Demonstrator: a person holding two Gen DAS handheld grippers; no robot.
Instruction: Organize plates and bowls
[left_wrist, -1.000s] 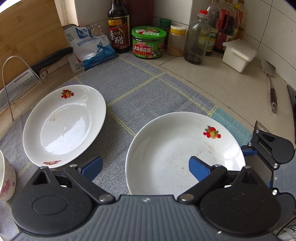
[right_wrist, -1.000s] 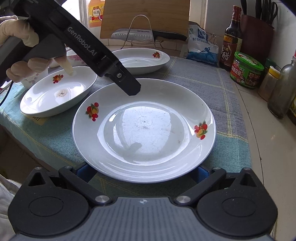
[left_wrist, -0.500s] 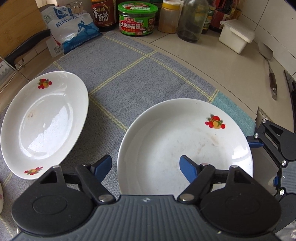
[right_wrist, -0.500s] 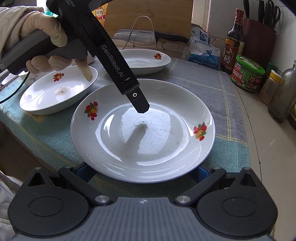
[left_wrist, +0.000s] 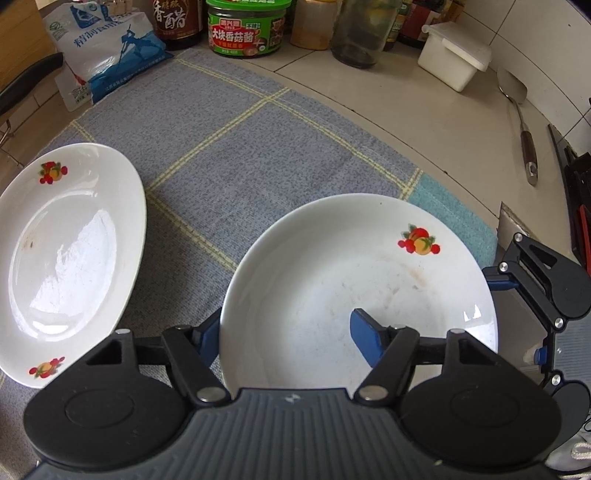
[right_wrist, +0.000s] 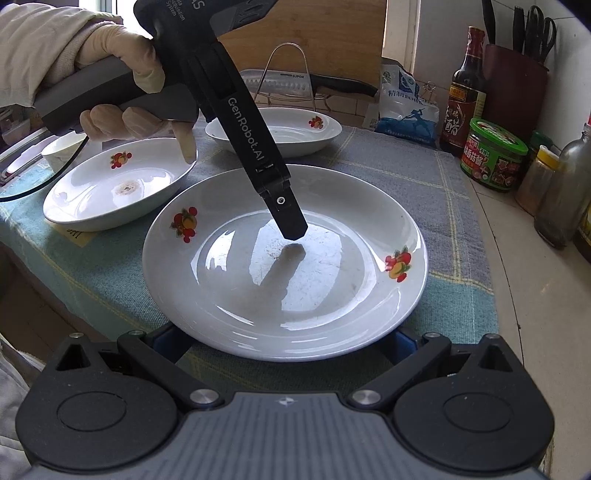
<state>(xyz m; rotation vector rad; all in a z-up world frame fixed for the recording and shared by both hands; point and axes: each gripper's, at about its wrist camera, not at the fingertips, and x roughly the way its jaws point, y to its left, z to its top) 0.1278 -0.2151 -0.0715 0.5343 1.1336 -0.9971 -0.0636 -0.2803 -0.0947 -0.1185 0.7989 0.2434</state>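
Near plate (right_wrist: 284, 273): lies on the checked cloth (left_wrist: 236, 147) at the counter (left_wrist: 424, 122) edge. White glazed ware with fruit decals, some faint marks in the well.
Left gripper (left_wrist: 286, 334): fingers spread wide and straddling the plate rim, one blue pad outside and below it, the other over the well. No grip yet. In the right wrist view its tip hangs just above the plate centre; contact cannot be told.
Right gripper (right_wrist: 284, 338): fingers spread wide at the plate's near rim, both blue pads mostly hidden under the edge. Not clamped.
Other plates: a second plate (left_wrist: 66, 258) lies to the left on the cloth, apart from the first. A third plate (right_wrist: 275, 129) lies farther back.
Handling, judged: stiff, brittle, moderately heavy; the glaze is slippery. Take hold across the rim, one finger above and one below. A shallow grip is likely to let the plate tip or slide out.
Left wrist view only: white box (left_wrist: 456, 59), spatula (left_wrist: 517, 122), jars along the tiled wall.
Right wrist view only: the gloved hand (right_wrist: 122, 88) holding the left gripper, knife rack (right_wrist: 288, 74), third plate, small bowl (right_wrist: 62, 149) at far left.
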